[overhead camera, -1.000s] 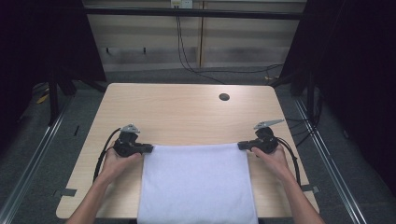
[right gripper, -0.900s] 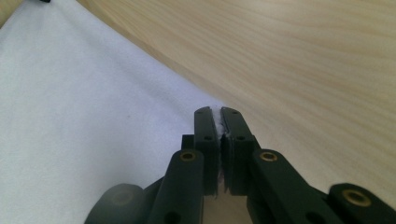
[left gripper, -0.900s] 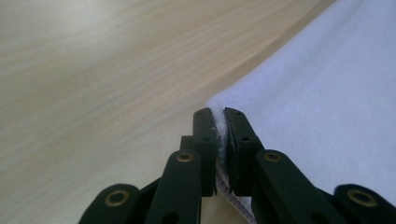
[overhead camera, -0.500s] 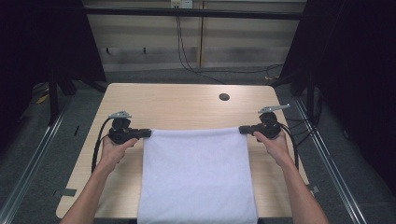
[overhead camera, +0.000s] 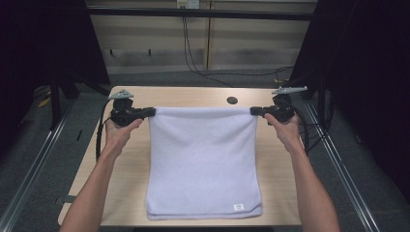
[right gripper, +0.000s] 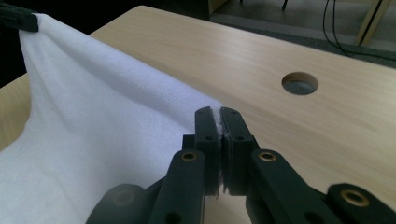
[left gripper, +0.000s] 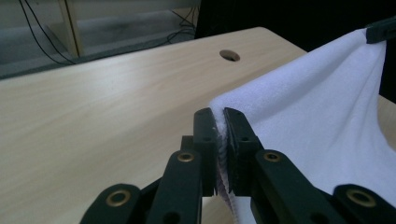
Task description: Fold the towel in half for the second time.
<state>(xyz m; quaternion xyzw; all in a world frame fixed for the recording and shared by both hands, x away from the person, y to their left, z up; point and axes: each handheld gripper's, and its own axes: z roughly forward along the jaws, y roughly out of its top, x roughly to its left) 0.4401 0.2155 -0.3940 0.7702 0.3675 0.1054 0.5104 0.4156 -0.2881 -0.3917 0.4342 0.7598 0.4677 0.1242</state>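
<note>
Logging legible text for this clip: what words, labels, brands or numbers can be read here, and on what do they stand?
No text can be read.
Small white tag near the front right corner of the white towel: has a faint mark, too small to read.
Wooden table: no print.

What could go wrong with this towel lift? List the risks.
1. The left gripper and right gripper each pinch just a thin corner of the towel; a tug could pull one free.
2. The near edge lies at the table edge, so it may slide off.
3. The towel looks doubled; its layers may separate if lifted unevenly.
</note>
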